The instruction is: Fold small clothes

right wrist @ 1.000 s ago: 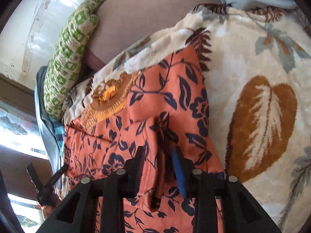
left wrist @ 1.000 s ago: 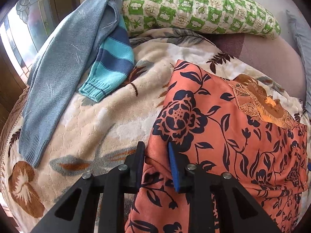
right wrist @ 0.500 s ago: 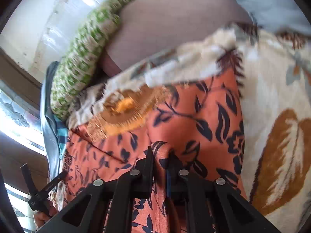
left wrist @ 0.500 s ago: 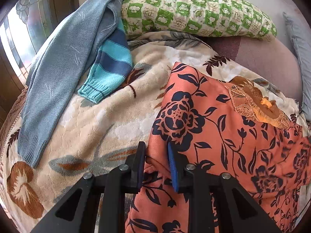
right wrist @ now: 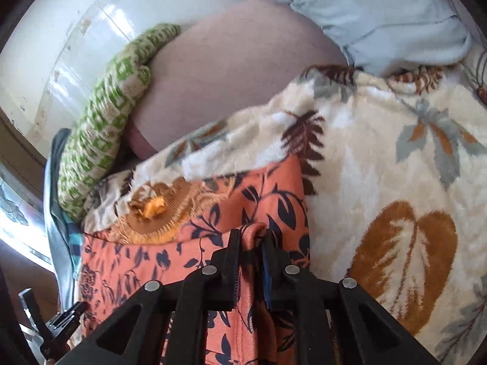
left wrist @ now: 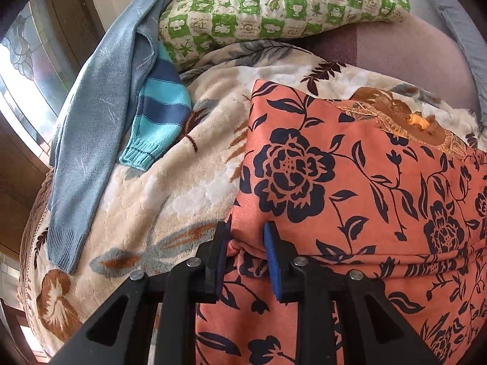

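The left claw (left wrist: 246, 248) is pinching a bunched fold at the edge of the orange flowery dress (left wrist: 350, 188). Its two fingers are close together with cloth squeezed between them. The right claw (right wrist: 252, 254) is closed tight on another fold of the same dress (right wrist: 268, 200), and the cloth pokes up in a little hump between its fingers.

The dress lies on a fluffy cream blanket (left wrist: 170, 200) with big brown and gray leaves, spread over a bed. The near part of the dress is folded over onto itself, making a thick ridge just past the left claw. At the far end of the dress there is a gold stitched neck patch (left wrist: 408, 118).

To the left of the dress, apart from it, a gray-blue sweater (left wrist: 91, 121) lies on the blanket. A striped blue sleeve (left wrist: 158, 115) rests just beside it, touching it. Behind them sits a green and white checked pillow (left wrist: 280, 3). A pale blue pillow (right wrist: 380, 15) is at the far right of the bed.
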`<control>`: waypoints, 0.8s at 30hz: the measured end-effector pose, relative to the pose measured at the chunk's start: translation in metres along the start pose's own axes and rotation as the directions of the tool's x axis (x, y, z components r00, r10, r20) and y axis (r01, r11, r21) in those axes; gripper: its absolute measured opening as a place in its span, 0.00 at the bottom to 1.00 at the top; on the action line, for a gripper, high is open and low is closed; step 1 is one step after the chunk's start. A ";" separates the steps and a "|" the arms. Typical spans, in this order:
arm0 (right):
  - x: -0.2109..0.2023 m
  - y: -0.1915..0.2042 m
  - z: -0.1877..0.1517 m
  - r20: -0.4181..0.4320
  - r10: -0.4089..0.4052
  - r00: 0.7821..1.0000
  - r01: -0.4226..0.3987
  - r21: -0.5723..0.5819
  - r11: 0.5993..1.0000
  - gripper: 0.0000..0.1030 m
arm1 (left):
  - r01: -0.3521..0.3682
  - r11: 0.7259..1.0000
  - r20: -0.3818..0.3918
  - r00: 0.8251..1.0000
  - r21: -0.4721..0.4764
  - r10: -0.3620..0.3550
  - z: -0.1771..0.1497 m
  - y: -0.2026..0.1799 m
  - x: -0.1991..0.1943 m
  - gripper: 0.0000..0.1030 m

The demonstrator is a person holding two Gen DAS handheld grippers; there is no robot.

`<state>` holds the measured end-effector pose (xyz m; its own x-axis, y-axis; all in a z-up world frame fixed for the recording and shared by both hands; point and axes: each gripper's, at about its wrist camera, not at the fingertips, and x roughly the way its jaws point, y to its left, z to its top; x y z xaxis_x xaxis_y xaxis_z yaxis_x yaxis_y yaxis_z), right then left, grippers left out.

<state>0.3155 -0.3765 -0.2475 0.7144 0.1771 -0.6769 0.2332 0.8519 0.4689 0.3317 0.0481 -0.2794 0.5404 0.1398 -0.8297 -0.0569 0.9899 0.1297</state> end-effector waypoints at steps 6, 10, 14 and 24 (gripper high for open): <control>-0.020 0.015 0.002 0.058 -0.028 0.998 0.031 -0.052 0.998 0.19 | -0.094 0.996 0.045 0.995 0.001 0.094 0.001 0.003 -0.010 0.25; 0.010 0.039 -0.011 -0.092 -0.012 0.996 -0.003 -0.158 0.987 0.19 | -0.012 0.997 0.068 0.998 -0.080 0.017 0.003 0.014 -0.016 0.25; 0.062 0.027 -0.038 -0.254 -0.098 0.962 0.058 -0.159 0.986 0.20 | 0.000 0.999 0.178 0.984 -0.039 0.007 0.009 0.001 -0.032 0.25; 0.046 0.060 -0.048 -0.277 0.032 0.960 -0.093 -0.211 0.973 0.20 | -0.062 0.998 0.014 0.998 -0.022 0.062 0.001 -0.001 0.014 0.48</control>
<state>0.3312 -0.2933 -0.2776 0.5109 0.3335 -0.7923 0.0214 0.9165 0.3995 0.3404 0.0490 -0.2902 0.5472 0.2005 -0.8126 -0.1089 0.9797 0.1684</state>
